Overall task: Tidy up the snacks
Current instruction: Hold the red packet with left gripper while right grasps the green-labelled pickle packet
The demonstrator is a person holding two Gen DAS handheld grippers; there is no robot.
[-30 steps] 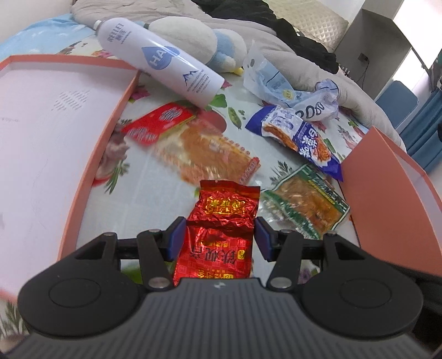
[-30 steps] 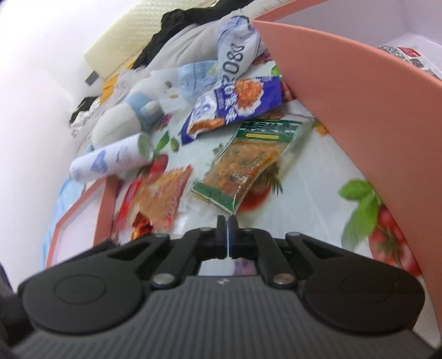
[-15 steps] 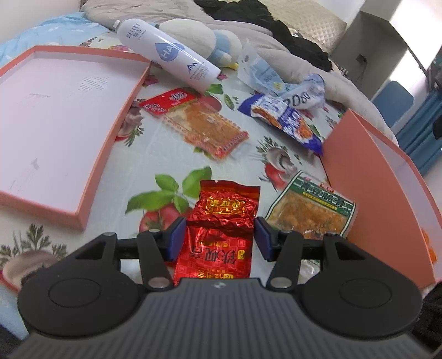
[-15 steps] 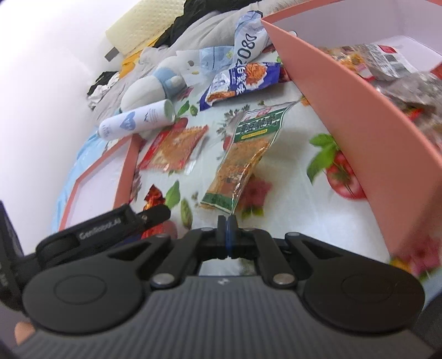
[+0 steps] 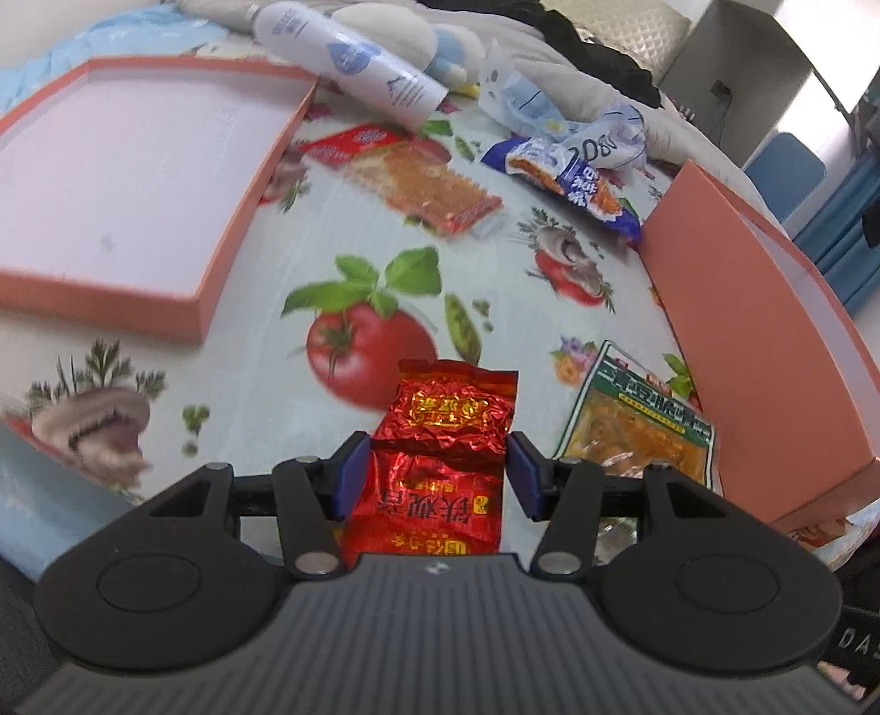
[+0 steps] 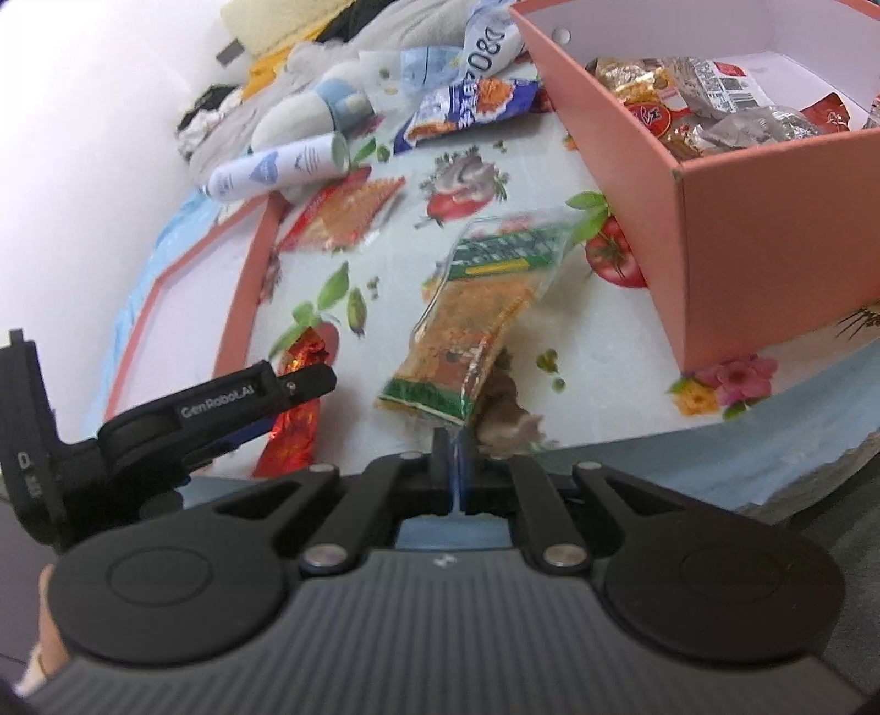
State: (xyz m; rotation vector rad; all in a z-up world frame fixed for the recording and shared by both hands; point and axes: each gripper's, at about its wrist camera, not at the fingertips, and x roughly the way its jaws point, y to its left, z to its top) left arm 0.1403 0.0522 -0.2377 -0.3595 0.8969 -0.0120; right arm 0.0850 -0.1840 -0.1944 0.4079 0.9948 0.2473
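My left gripper (image 5: 434, 467) is shut on a red foil snack packet (image 5: 445, 434) and holds it above the tablecloth; it also shows in the right wrist view (image 6: 294, 401). My right gripper (image 6: 454, 467) is shut on the clear edge of a green and orange snack bag (image 6: 473, 324), which hangs from it; that bag also shows in the left wrist view (image 5: 638, 423). The pink box (image 6: 621, 143) with several snacks inside stands at the right. An orange wafer pack (image 5: 423, 176) and a blue snack bag (image 5: 572, 176) lie further back.
The pink box lid (image 5: 209, 286) lies open side up at the left. A white spray bottle (image 5: 352, 60), a plush toy (image 5: 407, 33) and crumpled wrappers (image 5: 599, 137) lie at the back. The table's front edge (image 6: 715, 440) is close to my right gripper.
Both grippers have pulled back and up from the table with their packets. The green and orange bag has lifted off the cloth and the pink box's inside has come into the right view.
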